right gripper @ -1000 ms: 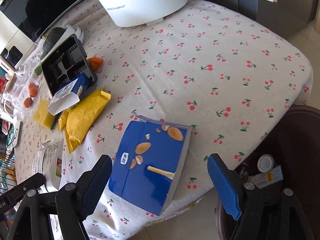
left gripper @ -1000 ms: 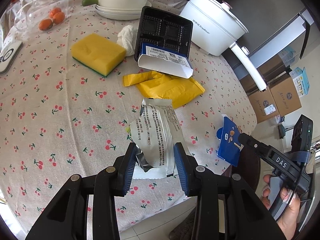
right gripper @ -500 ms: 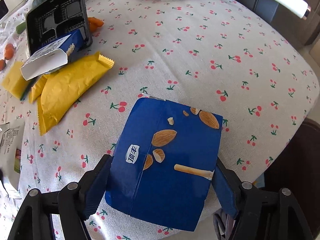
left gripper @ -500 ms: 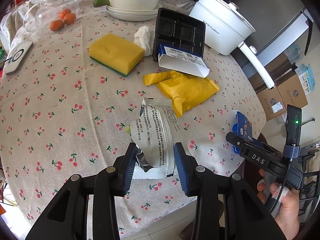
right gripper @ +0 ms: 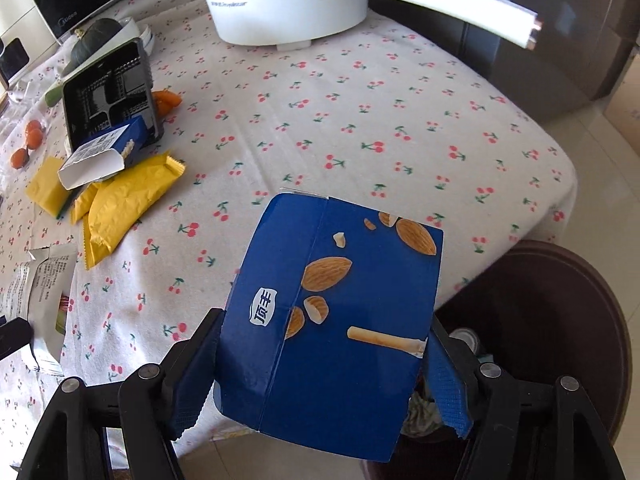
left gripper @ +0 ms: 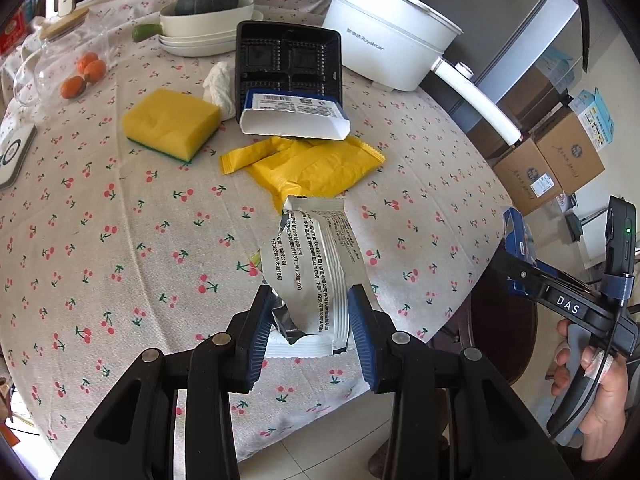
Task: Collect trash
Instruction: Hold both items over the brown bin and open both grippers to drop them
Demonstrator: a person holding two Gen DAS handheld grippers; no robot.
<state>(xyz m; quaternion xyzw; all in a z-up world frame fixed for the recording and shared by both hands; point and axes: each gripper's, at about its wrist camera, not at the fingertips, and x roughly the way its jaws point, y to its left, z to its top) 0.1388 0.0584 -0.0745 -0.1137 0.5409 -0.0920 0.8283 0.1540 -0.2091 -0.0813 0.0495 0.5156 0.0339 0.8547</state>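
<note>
At the far left of the left wrist view, a white device (left gripper: 10, 156) is cut off by the lens edge, and small orange fruits (left gripper: 84, 74) sit under a glass cover that blurs them. Right of these a yellow sponge (left gripper: 172, 124) lies on the cherry-print tablecloth (left gripper: 100, 240), with a crumpled white tissue (left gripper: 220, 84) partly hidden behind a black plastic tray (left gripper: 288, 60). A small blue-and-white carton (left gripper: 294, 118) leans on the tray's near edge over yellow wrappers (left gripper: 312, 164). In the middle, the left gripper (left gripper: 308, 336) pinches the lower end of a silver-white snack wrapper (left gripper: 316, 272) between its blue pads, the wrapper standing up off the cloth; its print is too small to read. Farther right stands a white electric pot (left gripper: 388, 54). At the table's right edge the right gripper (right gripper: 320, 360) clamps a blue almond-stick box (right gripper: 332, 300) across its width, held beside a dark brown bin (right gripper: 560, 320) whose contents are mostly hidden behind the box.
</note>
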